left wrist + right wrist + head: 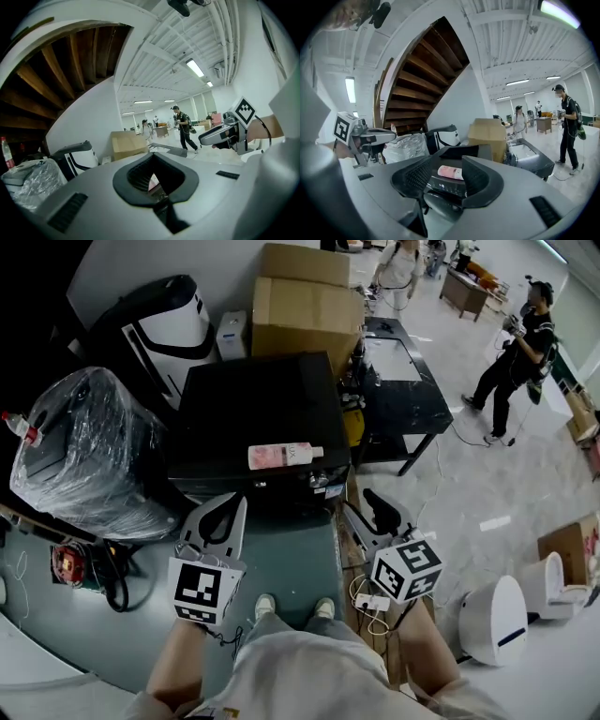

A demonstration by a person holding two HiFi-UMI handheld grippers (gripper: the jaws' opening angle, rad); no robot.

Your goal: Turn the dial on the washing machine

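The black washing machine [258, 413] stands straight ahead of me, and a pink bottle [284, 455] lies on its lid. Its control strip [314, 486] runs along the front top edge; I cannot pick out the dial. My left gripper [225, 505] hovers just short of the machine's front, left of centre, open and empty. My right gripper [361, 504] hangs off the front right corner, also open with nothing in it. In the right gripper view the bottle [450, 172] and panel lights [440, 185] show between the jaws of that gripper [445, 176]. The left gripper view shows its own jaws [154, 173] apart.
Stacked cardboard boxes [305, 301] stand behind the machine, a plastic-wrapped appliance [89, 451] to its left and a black table [398, 381] to its right. Cables and a power strip [370, 601] lie by my feet. A person [516, 362] stands at far right; a white round unit [497, 620] sits near right.
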